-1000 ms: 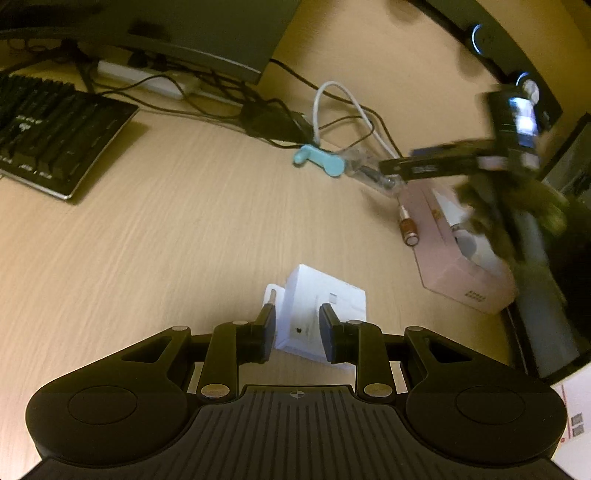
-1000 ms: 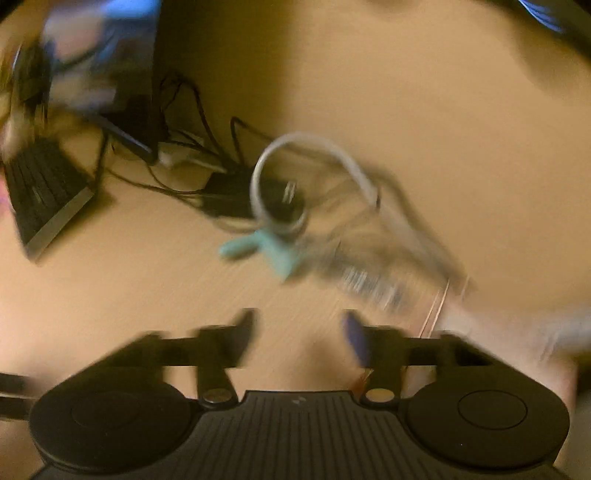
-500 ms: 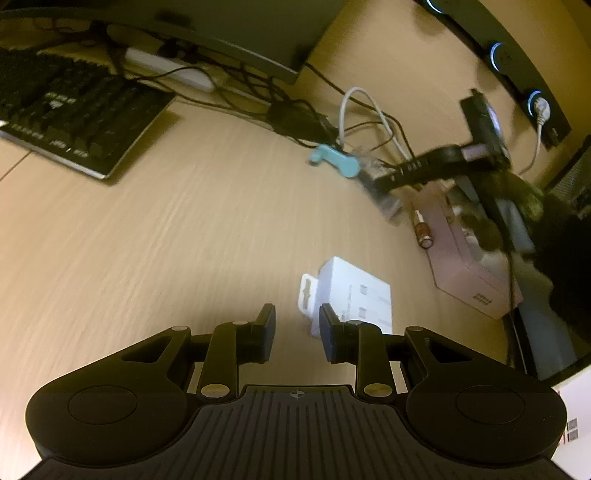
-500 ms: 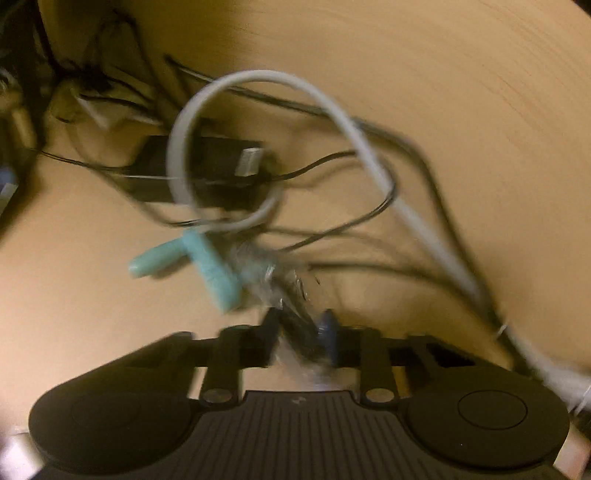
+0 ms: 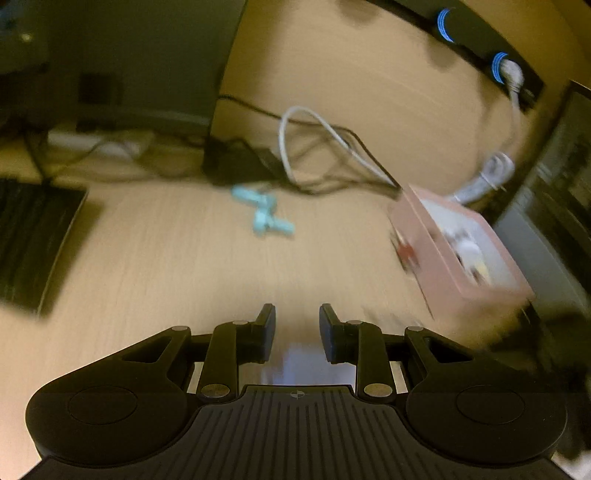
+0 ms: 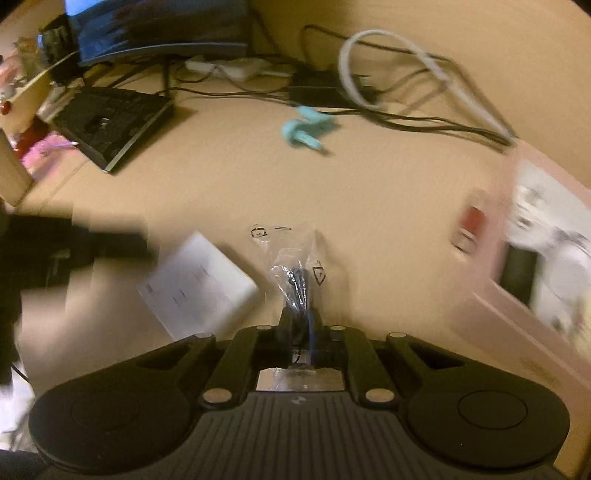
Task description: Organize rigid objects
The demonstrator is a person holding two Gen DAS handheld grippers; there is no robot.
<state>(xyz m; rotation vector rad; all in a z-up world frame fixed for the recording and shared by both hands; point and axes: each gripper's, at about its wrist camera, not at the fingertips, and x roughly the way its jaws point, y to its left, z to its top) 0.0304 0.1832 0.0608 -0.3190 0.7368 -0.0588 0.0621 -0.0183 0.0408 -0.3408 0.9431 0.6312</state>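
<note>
Right gripper (image 6: pixel 301 319) has its jaws clamped on a clear plastic bag (image 6: pixel 295 266) over the counter (image 6: pixel 369 206), while the left gripper (image 5: pixel 297 328) hangs with jaws apart, empty.

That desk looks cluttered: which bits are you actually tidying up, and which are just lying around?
Part of the tidying:
- clear bag, pinched in the right gripper
- white box
- turquoise piece
- pink box
- left gripper, open and empty

Just lying about:
- keyboard
- monitor
- cables
</note>
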